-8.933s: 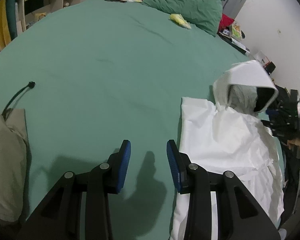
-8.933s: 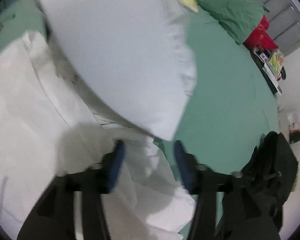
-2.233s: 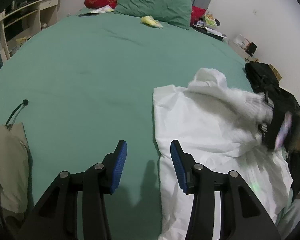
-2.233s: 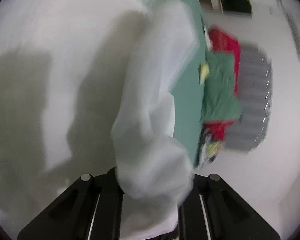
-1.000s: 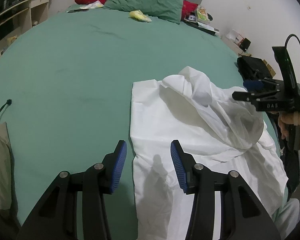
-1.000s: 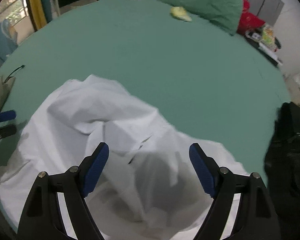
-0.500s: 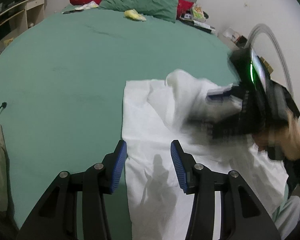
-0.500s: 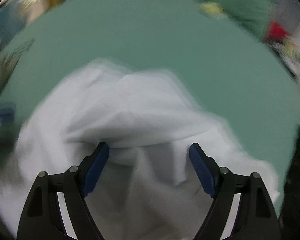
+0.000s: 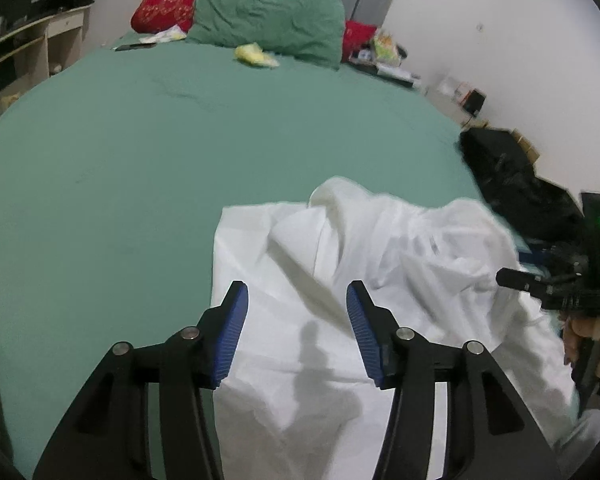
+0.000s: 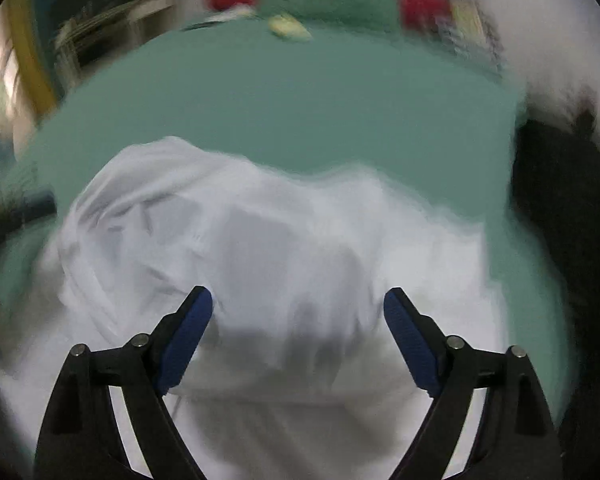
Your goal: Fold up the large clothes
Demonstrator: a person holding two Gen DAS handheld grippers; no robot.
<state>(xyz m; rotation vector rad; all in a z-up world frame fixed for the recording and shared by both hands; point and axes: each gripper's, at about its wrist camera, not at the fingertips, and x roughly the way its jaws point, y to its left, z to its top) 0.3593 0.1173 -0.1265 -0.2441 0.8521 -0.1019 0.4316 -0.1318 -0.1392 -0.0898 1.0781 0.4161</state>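
Note:
A large white garment (image 9: 340,280) lies crumpled on the green bed sheet (image 9: 140,152), with rumpled folds toward its far and right sides. My left gripper (image 9: 296,320) is open and empty, hovering just above the garment's near left part. My right gripper (image 10: 298,332) is open and empty above the garment (image 10: 280,248); that view is blurred. The right gripper also shows in the left wrist view (image 9: 556,280), at the garment's right edge.
A green pillow (image 9: 268,20) and a red pillow (image 9: 164,8) lie at the head of the bed, with a small yellow item (image 9: 256,54) near them. A black bag (image 9: 512,176) sits at the bed's right edge. Shelves (image 9: 16,56) stand at the left.
My right gripper let go of the garment, which dropped onto the bed; it then swept over the garment and back to its right edge. My left gripper moved right over the garment.

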